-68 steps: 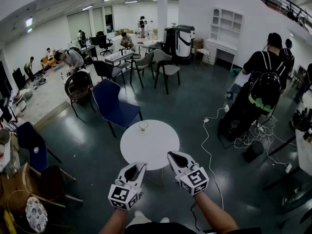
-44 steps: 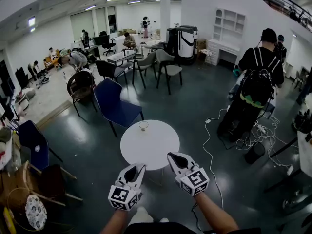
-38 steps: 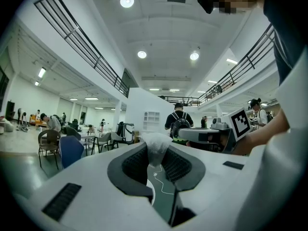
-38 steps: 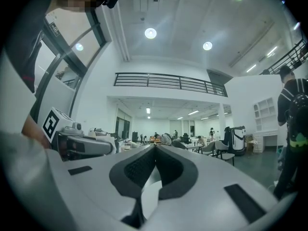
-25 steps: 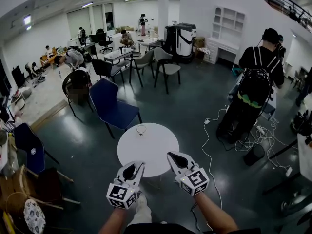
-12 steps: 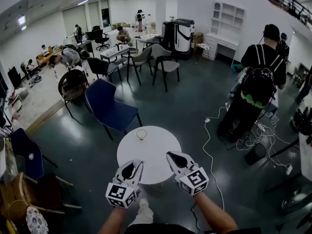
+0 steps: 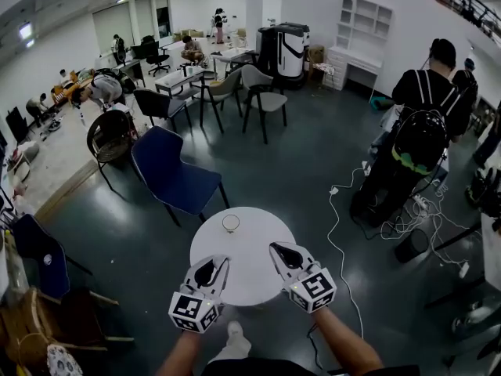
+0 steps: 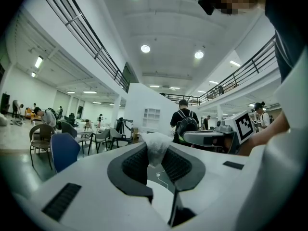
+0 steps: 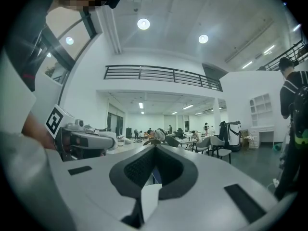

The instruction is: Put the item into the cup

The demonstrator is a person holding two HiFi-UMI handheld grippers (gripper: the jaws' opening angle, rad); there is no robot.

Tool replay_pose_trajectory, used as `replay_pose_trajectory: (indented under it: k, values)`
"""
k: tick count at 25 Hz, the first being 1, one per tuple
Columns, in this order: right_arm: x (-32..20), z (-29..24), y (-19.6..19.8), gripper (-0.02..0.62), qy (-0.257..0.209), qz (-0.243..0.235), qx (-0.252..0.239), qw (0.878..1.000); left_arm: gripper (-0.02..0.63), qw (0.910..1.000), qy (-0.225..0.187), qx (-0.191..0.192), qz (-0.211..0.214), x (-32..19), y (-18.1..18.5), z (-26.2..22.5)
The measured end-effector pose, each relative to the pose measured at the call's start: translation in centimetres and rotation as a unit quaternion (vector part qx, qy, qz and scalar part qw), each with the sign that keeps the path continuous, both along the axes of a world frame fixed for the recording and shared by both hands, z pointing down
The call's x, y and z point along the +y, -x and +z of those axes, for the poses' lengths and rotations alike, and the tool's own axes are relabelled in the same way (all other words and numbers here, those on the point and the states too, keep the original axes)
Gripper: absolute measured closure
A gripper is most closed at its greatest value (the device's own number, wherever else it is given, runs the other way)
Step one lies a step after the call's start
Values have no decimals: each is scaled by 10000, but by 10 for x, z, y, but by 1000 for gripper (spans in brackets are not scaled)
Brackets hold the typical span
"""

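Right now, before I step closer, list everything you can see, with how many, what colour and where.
table: one, white and round, just ahead of the tongs
cup: one, clear, on the table's far side
crumpled item: one, white, between the left tongs' pads
chair: one, blue, past the table to the left
farther chairs: two, grey, by the desks farther back
cable: one, white, on the dark floor right of the table
person with backpack: one, in black, standing at right, back turned
left tongs: one, white, shut on the crumpled item
right tongs: one, white, shut, empty
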State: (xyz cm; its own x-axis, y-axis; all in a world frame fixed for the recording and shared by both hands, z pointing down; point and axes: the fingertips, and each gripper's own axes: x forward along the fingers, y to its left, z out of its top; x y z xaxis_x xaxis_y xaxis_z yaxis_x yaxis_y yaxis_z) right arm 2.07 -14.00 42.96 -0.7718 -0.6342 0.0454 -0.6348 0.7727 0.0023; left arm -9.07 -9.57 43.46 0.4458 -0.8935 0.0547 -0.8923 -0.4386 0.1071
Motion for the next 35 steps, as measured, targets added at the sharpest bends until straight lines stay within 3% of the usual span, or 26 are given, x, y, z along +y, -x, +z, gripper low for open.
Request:
replay_pose_trajectory:
  k: [15, 28, 35]
  values:
    - [-100, 29, 87, 580, 270, 227, 177, 9992, 526, 9993, 297, 170, 180, -109, 94, 32]
    - [-158, 70, 119, 578, 545, 528, 294, 9967, 526, 9969, 608, 120, 487, -176, 128, 78]
    - [-180, 90, 113, 578, 674, 665, 303, 9950, 526, 9950, 769, -51, 639, -209, 123, 101]
